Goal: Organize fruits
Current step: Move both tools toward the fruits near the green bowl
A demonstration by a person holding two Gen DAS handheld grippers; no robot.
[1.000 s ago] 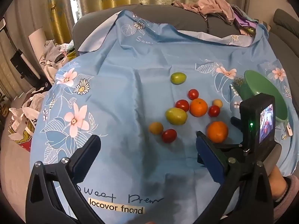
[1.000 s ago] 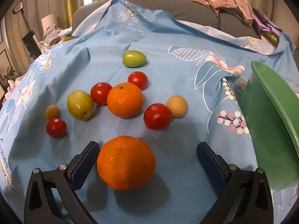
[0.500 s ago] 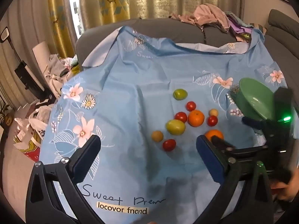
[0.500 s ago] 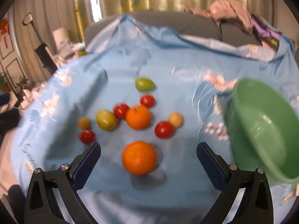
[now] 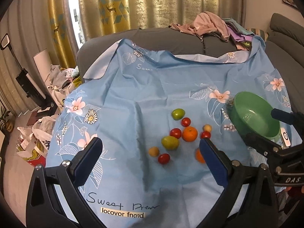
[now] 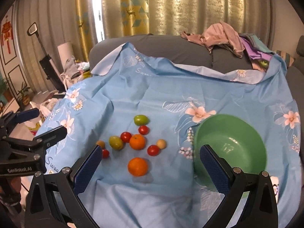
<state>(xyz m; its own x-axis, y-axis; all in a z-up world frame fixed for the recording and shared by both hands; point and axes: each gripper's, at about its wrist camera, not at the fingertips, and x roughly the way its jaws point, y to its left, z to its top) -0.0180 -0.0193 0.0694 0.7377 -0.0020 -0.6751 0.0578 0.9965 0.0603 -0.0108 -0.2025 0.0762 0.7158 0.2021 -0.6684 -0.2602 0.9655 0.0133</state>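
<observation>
Both claws released, holding nothing: right gripper (image 6: 148, 163) is hovering over frame-centre orange (image 6: 137, 166); straddle evenly, then drop into right-side green bowl (image 6: 252, 133).

A light-blue floral cloth (image 6: 152, 95) covers the supporting surface; its far edge is draped up against a grey sofa (image 6: 171, 47). The cloth is creased, and printed lettering sits at its near edge.

Lying directly on the cloth:
- A green bowl (image 6: 252, 133), at the right side, tilted.
- A large orange (image 6: 137, 166), nearest the viewer, apart from the cluster.
- A second orange (image 6: 137, 142), mid-cluster, touching a red tomato (image 6: 126, 136) on its left.
- A green-yellow fruit (image 6: 115, 142), just beside that tomato.
- A green fruit (image 6: 140, 119), farthest back, with a small tomato (image 6: 143, 130) just before it.
- A tan fruit (image 6: 161, 143) beside another tomato (image 6: 153, 150).
- At the left, a small amber fruit (image 6: 100, 143) and a tomato (image 6: 105, 153), partly hidden.
</observation>
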